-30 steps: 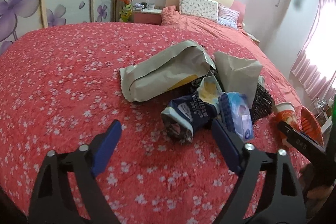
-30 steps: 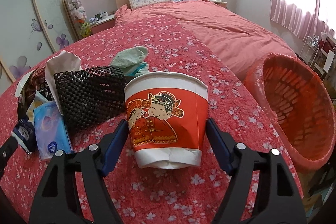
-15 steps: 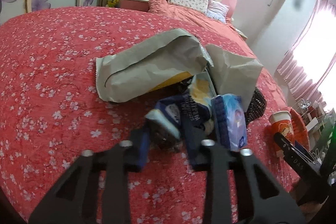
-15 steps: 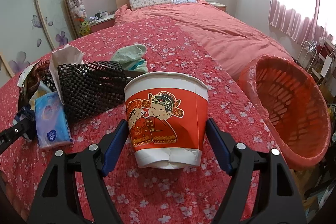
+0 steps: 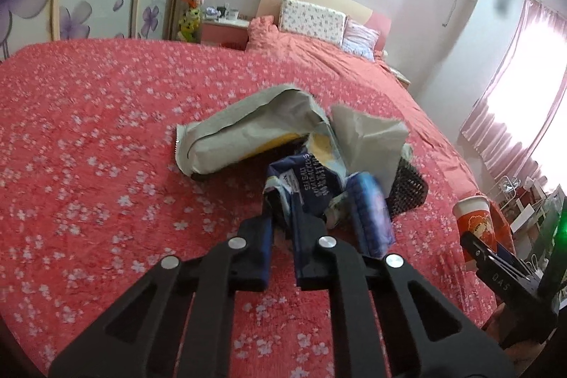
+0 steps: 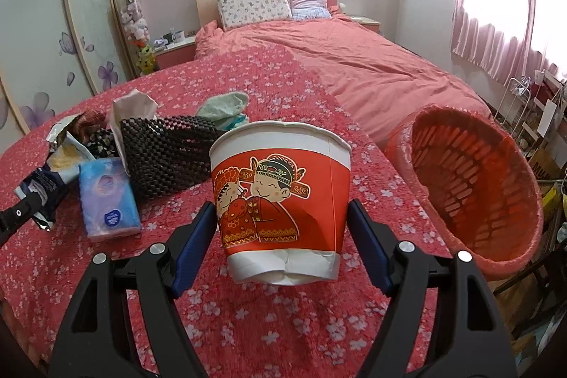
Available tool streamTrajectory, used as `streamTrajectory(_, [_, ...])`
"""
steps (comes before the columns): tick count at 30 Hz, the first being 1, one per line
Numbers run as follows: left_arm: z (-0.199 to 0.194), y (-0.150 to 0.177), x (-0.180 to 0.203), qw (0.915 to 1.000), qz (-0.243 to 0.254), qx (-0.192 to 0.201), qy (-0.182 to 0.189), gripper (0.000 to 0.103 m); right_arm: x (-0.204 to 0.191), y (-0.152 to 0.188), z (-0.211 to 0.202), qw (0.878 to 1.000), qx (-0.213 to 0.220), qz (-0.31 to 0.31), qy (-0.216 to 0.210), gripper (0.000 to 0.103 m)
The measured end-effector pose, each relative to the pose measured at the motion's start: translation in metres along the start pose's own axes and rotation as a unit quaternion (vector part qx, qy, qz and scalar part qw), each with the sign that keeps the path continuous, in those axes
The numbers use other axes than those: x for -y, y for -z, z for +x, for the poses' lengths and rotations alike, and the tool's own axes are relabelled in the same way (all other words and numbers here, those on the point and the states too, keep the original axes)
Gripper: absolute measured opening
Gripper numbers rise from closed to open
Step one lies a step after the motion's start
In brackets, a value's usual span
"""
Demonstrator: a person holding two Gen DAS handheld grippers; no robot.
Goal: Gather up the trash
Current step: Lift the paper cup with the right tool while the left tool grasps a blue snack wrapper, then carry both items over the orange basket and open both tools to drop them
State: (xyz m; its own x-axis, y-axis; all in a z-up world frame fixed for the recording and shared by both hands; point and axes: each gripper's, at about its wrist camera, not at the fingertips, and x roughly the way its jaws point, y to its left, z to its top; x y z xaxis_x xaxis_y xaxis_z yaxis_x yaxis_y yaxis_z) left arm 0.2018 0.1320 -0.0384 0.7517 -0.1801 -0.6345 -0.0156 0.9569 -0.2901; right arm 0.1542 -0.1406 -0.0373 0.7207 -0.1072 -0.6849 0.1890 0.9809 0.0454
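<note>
My left gripper (image 5: 281, 229) has pinched nearly shut on the crumpled blue snack wrapper (image 5: 308, 186) at the pile's near edge; I'd lift it slowly so the tissue pack (image 6: 106, 197) just beside stays put. My right gripper (image 6: 281, 232) holds the red paper cup (image 6: 280, 197) upright, pads on its sides. Farther right, the orange basket (image 6: 475, 186) gapes at the bed's edge; I'd carry both there, cup first.
</note>
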Motion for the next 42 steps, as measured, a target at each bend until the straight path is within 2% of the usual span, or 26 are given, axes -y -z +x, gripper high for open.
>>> streamTrajectory(8, [-0.034, -0.004, 0.019, 0.9994, 0.010, 0.032, 0.012, 0.010, 0.008, 0.000, -0.020, 1.000, 0.024, 0.006, -0.005, 0.074])
streamTrajectory(17, [-0.050, -0.005, 0.051, 0.9983, 0.020, 0.040, 0.038, 0.010, 0.026, -0.001, -0.041, 0.999, 0.052, 0.013, 0.000, 0.074])
streamTrajectory(32, [-0.033, 0.003, 0.128, 0.9941, 0.053, 0.022, 0.092, 0.010, 0.078, -0.003, -0.070, 0.993, 0.105, 0.036, 0.038, 0.074])
streamTrajectory(42, [-0.005, 0.014, 0.200, 0.9852, 0.093, -0.005, 0.144, 0.010, 0.131, -0.006, -0.064, 0.987, 0.113, 0.082, 0.079, 0.075])
